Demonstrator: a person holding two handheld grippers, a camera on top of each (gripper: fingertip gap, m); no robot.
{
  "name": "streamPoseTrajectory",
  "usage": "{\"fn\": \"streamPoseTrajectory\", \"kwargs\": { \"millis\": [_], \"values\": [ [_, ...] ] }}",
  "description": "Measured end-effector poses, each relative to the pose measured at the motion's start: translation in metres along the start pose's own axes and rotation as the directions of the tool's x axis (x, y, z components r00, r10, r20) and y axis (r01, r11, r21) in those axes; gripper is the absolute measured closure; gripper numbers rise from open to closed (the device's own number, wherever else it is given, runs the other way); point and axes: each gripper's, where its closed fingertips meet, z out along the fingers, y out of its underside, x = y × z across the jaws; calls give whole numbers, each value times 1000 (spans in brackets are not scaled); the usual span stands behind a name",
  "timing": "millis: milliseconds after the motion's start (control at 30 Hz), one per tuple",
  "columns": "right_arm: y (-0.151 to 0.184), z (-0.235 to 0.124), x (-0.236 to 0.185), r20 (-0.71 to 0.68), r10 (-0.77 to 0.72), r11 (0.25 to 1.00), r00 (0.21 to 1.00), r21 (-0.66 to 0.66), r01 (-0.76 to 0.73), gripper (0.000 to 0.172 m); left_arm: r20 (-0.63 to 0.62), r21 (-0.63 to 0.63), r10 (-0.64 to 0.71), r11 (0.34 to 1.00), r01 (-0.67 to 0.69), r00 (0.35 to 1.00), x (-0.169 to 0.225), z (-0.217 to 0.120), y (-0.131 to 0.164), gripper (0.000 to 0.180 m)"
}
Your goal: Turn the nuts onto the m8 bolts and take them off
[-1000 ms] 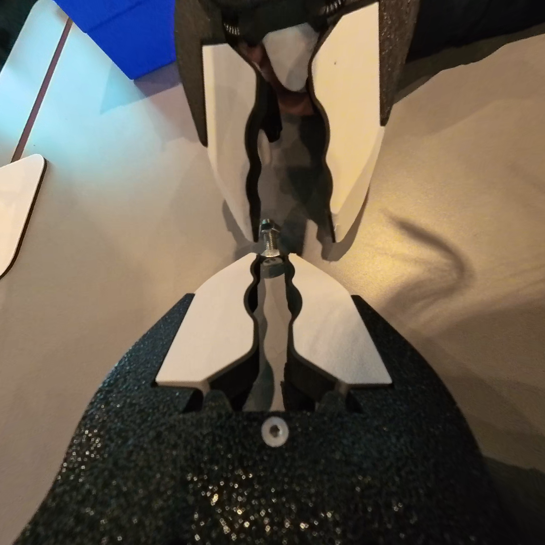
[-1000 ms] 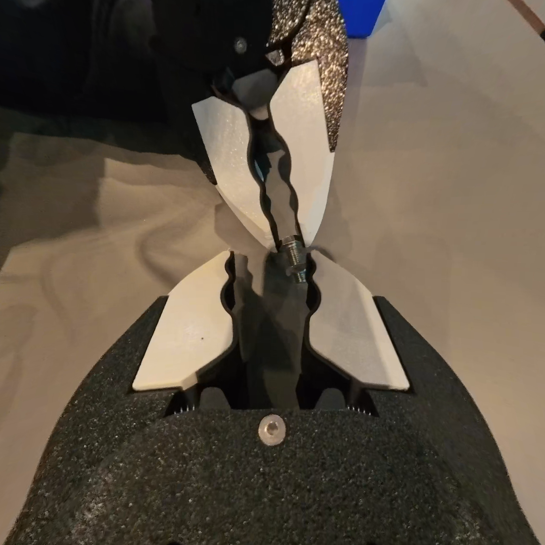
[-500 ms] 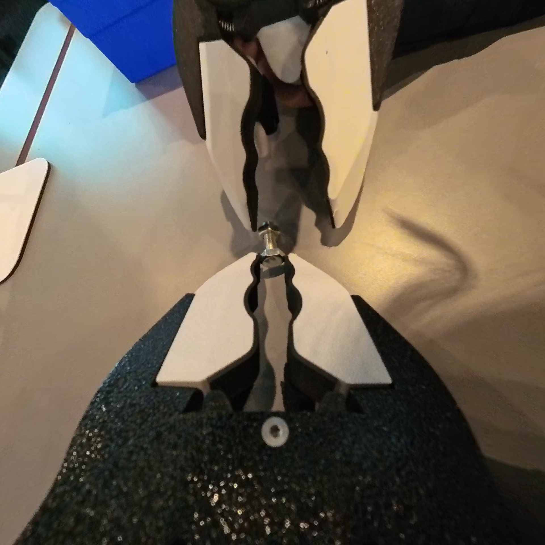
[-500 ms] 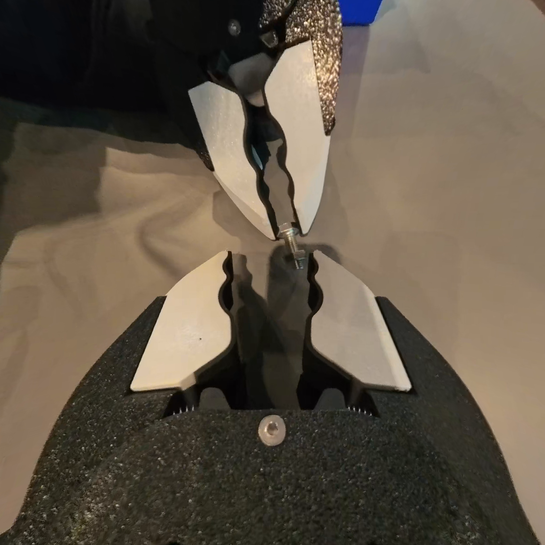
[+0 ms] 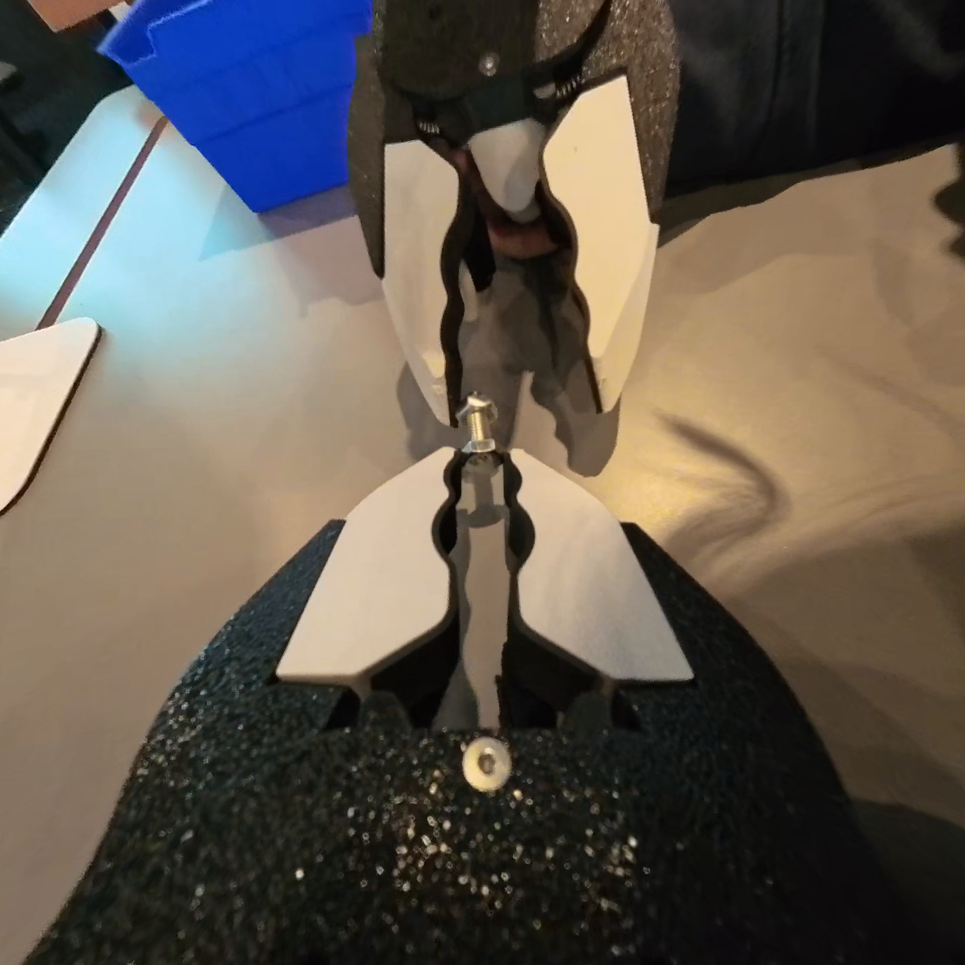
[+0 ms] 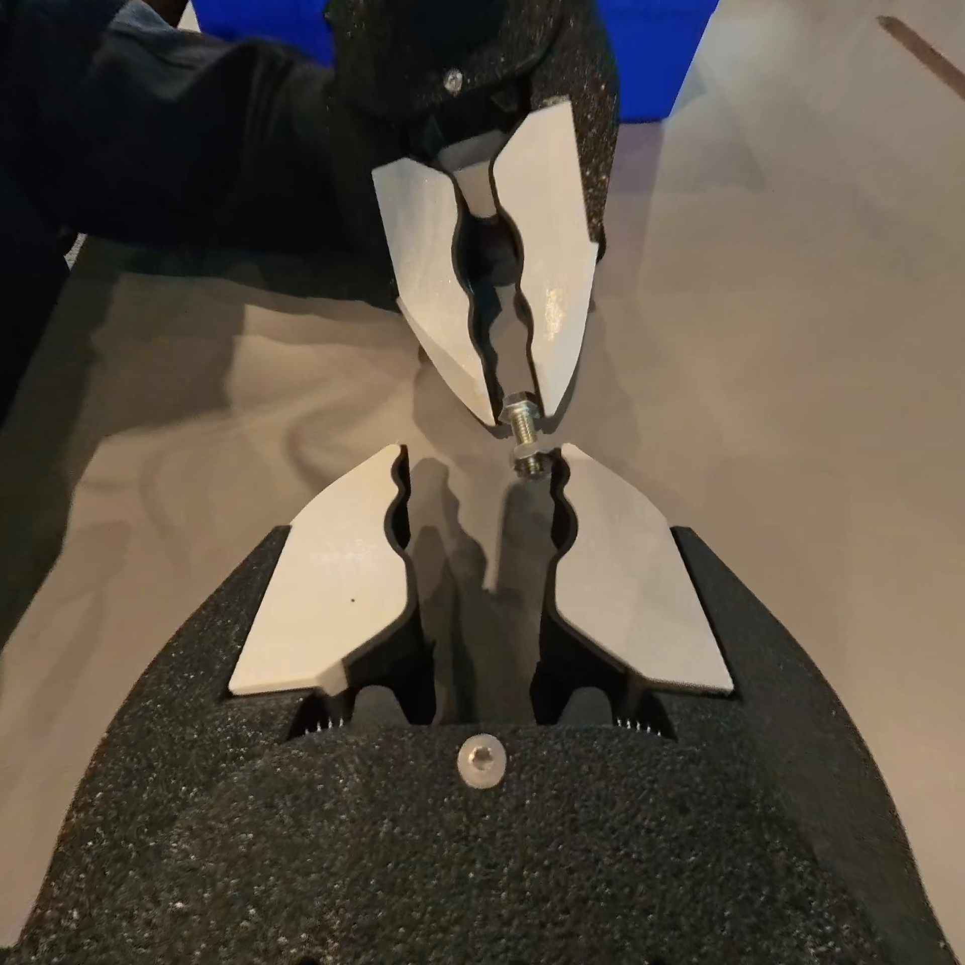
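Left gripper (image 5: 483,459) clamps the bolt (image 6: 524,425) head; right gripper (image 6: 480,459), spread wide, seemingly touches the nut (image 6: 530,452) with one fingertip, bolt axis pointing at it.

The left hand-held gripper (image 5: 481,453) points forward, its two white fingers drawn close together and pressing on a bolt head at their tips. Facing it tip to tip, the right hand-held gripper (image 6: 480,454) has its fingers spread wide apart, nothing clamped between them; one fingertip (image 6: 566,459) sits just beside the nut. A dark sleeve (image 6: 183,146) extends behind the left one.
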Motion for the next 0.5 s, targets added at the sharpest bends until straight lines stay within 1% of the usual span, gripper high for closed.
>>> {"fn": "streamPoseTrajectory", "kwargs": {
  "millis": [33,167,300,333,367,433,500],
  "values": [
    [-1,0,-1,4,0,1000,1000,4,0,120,-1,7,-4,1000,4,1000,0,-1,-1,166],
    [-10,-9,-6,54,18,997,998,74,-22,126,-17,9,7,1000,-7,1000,3,0,-1,166],
    [-9,-9,-6,71,34,996,997,80,-40,126,-28,1,8,1000,-8,1000,4,1,-1,166],
    [-10,-9,-7,74,28,995,997,89,-35,126,-32,-4,11,1000,-11,999,5,2,0,166],
    [-13,-9,-10,97,21,994,995,109,-31,132,-31,-14,14,1000,-15,999,5,2,1,166],
    [-21,-9,-16,130,19,988,991,148,-38,132,-34,-38,24,999,-25,999,7,5,4,166],
    [-18,-6,-8,59,12,993,998,118,-19,125,-35,-53,34,998,-36,999,7,6,6,166]
  ]
}}
